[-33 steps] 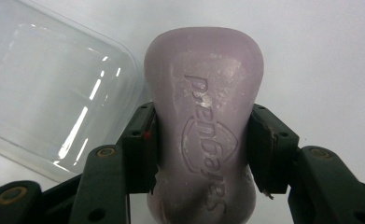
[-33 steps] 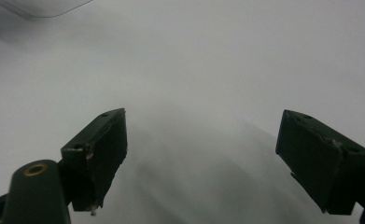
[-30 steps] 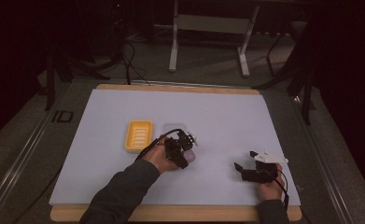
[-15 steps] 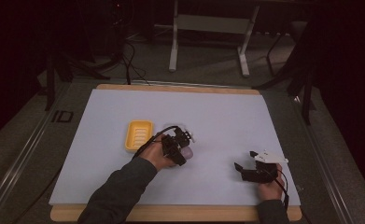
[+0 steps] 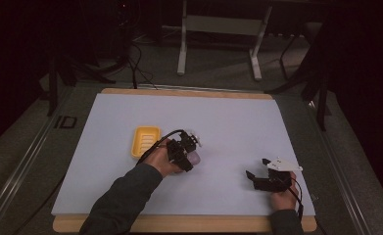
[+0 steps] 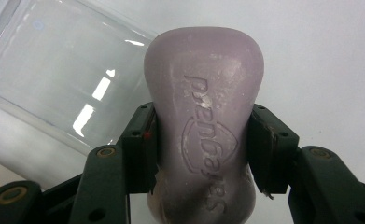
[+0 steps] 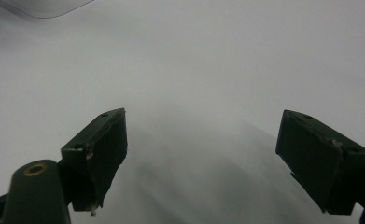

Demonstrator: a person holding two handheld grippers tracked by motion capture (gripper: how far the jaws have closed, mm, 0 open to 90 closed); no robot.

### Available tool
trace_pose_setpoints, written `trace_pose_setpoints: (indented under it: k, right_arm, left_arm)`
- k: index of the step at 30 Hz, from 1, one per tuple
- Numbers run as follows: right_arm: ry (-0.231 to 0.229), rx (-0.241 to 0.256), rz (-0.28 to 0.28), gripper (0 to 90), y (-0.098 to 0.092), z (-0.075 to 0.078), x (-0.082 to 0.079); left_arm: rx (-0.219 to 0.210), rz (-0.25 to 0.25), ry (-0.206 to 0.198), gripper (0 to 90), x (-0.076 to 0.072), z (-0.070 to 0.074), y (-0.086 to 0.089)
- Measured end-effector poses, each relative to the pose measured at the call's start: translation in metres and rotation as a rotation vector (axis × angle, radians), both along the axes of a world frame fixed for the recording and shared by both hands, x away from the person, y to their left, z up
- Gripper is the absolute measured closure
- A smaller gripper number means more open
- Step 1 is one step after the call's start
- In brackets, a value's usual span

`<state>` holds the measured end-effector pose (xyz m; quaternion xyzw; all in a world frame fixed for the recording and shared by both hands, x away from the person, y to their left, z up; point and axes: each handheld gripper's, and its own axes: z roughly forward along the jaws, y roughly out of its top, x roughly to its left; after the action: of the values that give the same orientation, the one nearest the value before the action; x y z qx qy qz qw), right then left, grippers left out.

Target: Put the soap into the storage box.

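Observation:
A pale purple soap bar [image 6: 203,116] with embossed lettering is pinched at its narrow waist between the two black jaws of my left gripper [image 6: 201,140]. In the high view the left gripper [image 5: 185,149] is near the middle of the white table, with the soap bar [image 5: 195,158] at its tip, just right of a yellow soap dish [image 5: 145,141]. My right gripper [image 5: 257,168] rests at the near right of the table. In its own view the right gripper [image 7: 203,140] is open, with bare table between the jaws.
A clear plastic lid or tray [image 6: 54,79] lies on the table beyond the soap, to its left in the left gripper view. The white table cover [image 5: 238,122] ends in a wooden edge [image 5: 179,225] at the front. Stand legs and cables are on the floor behind.
The left gripper, still holding the soap, has shifted slightly left and away, toward the yellow dish. The right gripper has stayed where it was.

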<state>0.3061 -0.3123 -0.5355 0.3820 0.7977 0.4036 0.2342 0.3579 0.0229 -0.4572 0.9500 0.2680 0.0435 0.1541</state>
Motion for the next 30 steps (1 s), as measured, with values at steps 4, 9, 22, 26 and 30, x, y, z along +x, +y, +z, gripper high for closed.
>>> trace_pose_setpoints:
  k: [4, 9, 22, 26, 30]
  right_arm:
    - [0.000, 0.000, 0.000, 16.2, 0.000, 0.000, 0.000]
    - [0.000, 0.000, 0.000, 16.2, 0.000, 0.000, 0.000]
    - [0.001, 0.001, 0.000, 16.2, 0.000, 0.000, 0.000]
    - [0.001, 0.001, 0.000, 16.3, 0.000, 0.000, 0.000]
    - [0.001, 0.001, 0.000, 16.2, 0.000, 0.000, 0.000]
  left_arm:
    - [-0.001, 0.003, 0.003, 49.7, 0.001, 0.001, 0.002]
    - [-0.005, 0.012, 0.005, 49.7, 0.002, 0.001, 0.005]
    - [-0.008, 0.026, 0.013, 49.7, 0.006, 0.002, 0.011]
    - [-0.009, 0.031, 0.015, 49.7, 0.007, 0.002, 0.013]
    - [-0.011, 0.036, 0.017, 49.7, 0.008, 0.003, 0.015]
